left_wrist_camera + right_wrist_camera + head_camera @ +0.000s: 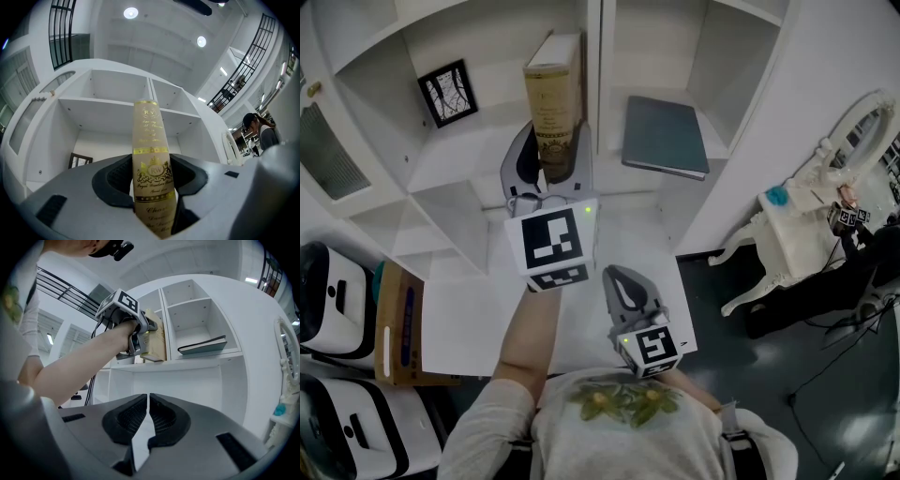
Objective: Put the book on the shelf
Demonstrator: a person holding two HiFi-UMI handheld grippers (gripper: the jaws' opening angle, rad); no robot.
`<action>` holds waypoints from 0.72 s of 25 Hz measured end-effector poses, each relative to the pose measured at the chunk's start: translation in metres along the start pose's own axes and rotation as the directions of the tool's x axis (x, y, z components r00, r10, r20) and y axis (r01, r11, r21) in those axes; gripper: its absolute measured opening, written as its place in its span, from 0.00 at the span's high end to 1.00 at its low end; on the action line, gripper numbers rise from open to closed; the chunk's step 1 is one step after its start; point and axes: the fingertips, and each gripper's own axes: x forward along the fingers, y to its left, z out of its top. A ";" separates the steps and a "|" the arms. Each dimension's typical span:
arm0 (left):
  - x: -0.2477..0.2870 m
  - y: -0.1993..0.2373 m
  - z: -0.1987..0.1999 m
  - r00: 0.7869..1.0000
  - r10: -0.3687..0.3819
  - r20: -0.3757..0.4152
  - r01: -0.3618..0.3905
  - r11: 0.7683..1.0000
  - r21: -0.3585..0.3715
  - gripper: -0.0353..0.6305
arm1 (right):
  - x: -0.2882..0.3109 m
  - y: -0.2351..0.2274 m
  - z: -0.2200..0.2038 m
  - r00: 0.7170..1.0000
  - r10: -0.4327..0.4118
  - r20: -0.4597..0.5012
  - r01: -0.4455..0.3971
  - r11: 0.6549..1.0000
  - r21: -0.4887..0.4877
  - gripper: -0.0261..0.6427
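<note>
A tan book (554, 98) with gold print on its spine stands upright at the mouth of the white shelf's (487, 150) left compartment. My left gripper (551, 169) is shut on the book's lower spine (151, 168); in the right gripper view the book (154, 336) is seen held at the shelf's edge. My right gripper (625, 292) hangs lower, close to the person's chest, with its jaws shut and nothing between them (147, 416).
A small framed picture (448, 92) leans in the left compartment's back corner. A dark grey book (666, 136) lies flat in the right compartment. A white ornate side table (792, 225) stands at right. White devices and a cardboard box (398, 323) sit at left.
</note>
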 end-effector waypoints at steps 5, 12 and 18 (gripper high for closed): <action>0.005 0.002 -0.002 1.000 0.001 -0.001 -0.001 1.000 -0.002 0.60 | 0.003 -0.001 0.000 1.000 -0.004 -0.002 0.004 1.000 -0.002 0.90; 0.015 0.004 -0.007 1.000 0.005 -0.007 -0.005 1.000 -0.006 0.60 | 0.007 -0.001 -0.001 1.000 -0.001 -0.004 0.001 1.000 -0.006 0.90; 0.023 0.006 -0.010 1.000 0.005 -0.006 -0.005 1.000 -0.005 0.60 | 0.011 -0.003 -0.002 1.000 -0.004 -0.009 0.004 1.000 -0.004 0.90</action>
